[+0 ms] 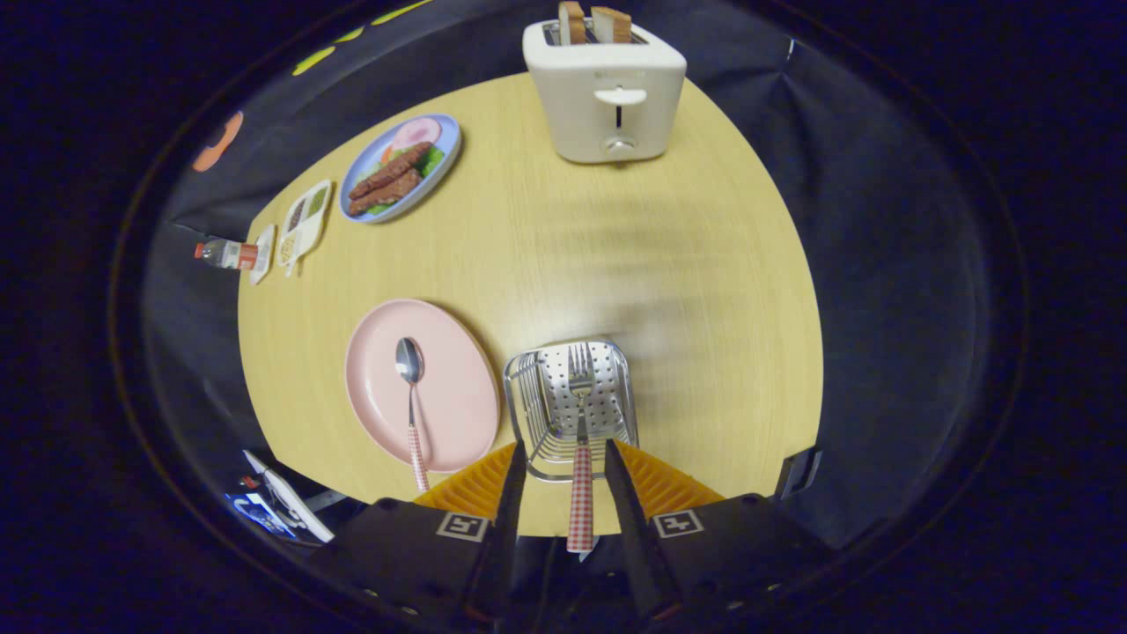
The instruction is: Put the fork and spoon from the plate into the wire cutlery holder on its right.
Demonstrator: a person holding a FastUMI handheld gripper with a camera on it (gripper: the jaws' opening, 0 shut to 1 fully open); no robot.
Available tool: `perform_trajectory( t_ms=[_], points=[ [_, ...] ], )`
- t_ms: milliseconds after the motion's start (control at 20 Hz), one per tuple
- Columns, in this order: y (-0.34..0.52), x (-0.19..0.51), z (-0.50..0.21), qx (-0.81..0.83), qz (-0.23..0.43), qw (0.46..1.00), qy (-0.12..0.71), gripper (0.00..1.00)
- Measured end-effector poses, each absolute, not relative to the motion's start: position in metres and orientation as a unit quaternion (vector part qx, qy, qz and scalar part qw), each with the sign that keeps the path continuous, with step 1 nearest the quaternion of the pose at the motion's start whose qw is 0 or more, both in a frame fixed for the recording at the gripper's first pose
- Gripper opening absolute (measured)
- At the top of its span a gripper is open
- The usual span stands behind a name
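Note:
The fork (581,458), with a red-checked handle, points tines-first into the wire cutlery holder (521,392); its tines lie over the perforated bottom and its handle runs back between my fingers. My gripper (564,447) hovers above the holder, open, with a gap on each side of the handle. The spoon (410,396), with the same checked handle, lies on the pink plate (458,387) just left of the holder, bowl pointing away from me.
A white toaster (606,92) with two bread slices stands at the table's far edge. A blue plate of food (445,167), a small divided tray (305,220) and a bottle (225,254) sit far left. Bare wooden table (616,255) lies between holder and toaster.

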State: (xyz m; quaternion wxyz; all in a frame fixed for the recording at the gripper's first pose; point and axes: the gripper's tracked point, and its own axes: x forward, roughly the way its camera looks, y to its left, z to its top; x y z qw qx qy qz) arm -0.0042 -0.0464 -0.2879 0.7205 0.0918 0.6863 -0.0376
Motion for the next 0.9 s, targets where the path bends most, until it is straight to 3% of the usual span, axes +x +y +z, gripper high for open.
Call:
perform_trajectory(
  t_ms=[150, 250, 500, 900],
  points=[
    [-0.033, 0.02, -0.269, 0.082, -0.022, 0.799, 0.595, 0.83],
    [-0.013, 0.027, -0.252, 0.081, -0.009, 0.847, 0.525, 0.92],
    [0.049, 0.006, -0.244, 0.083, 0.017, 0.899, 0.43, 0.93],
    [0.112, -0.043, -0.35, 0.051, -0.013, 0.897, 0.438, 0.93]
  ],
)
